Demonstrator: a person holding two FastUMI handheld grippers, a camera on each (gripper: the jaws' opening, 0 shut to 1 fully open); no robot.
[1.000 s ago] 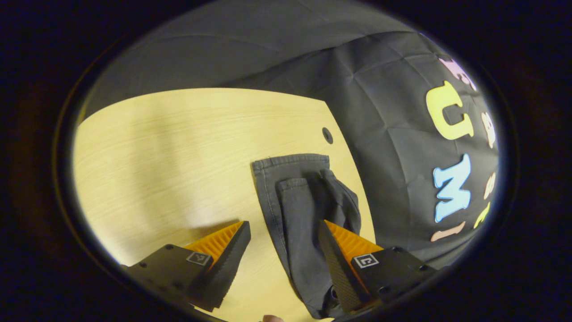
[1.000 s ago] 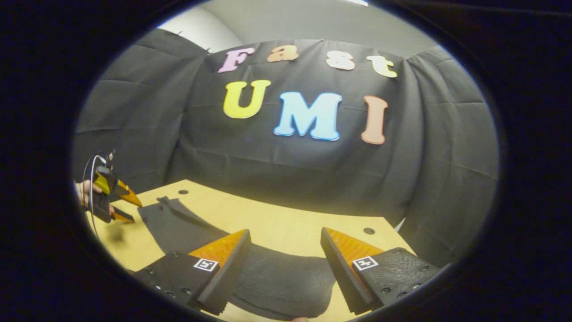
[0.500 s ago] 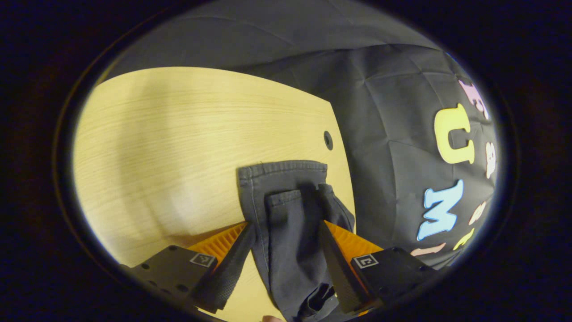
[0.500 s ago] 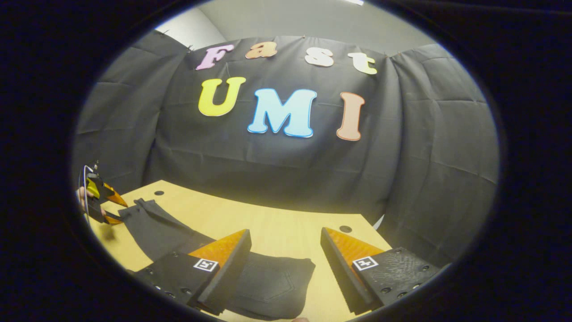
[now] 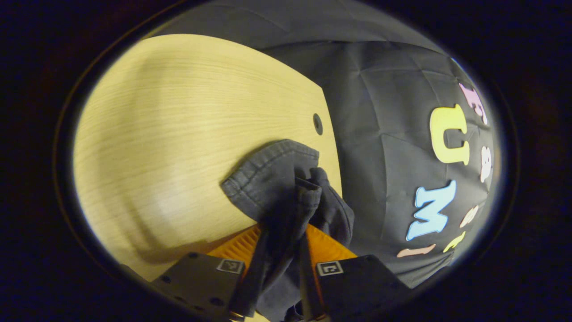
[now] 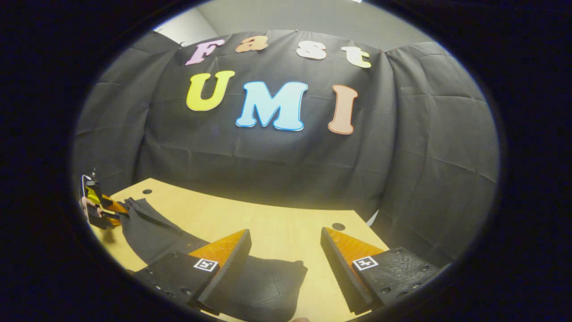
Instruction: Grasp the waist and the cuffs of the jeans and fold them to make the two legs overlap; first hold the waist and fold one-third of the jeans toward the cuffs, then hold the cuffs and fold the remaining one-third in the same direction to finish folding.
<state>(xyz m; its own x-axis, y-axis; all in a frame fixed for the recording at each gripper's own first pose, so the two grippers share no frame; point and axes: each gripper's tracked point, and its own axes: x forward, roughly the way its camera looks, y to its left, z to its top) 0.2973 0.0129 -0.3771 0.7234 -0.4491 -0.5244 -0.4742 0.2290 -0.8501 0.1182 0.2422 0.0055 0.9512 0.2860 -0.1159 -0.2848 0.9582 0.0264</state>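
Note:
Dark jeans lie on the wooden table. In the left gripper view the two cuffs are bunched and lifted, and my left gripper is shut on them near the table's far edge. From the right gripper view the legs run from the far left toward the waist, which lies flat just below my right gripper. That gripper hangs open above the waist with nothing between its fingers. The left gripper also shows at the far left, clamped on the leg ends.
The table has a round cable hole at the right rear corner and another at the left rear. Black cloth walls close in right behind the table's back edge. A hand holds the left gripper.
My left gripper moved forward over the cuffs and shut on them, bunching and lifting the fabric. The right gripper drew back a little from the waist and stays open.

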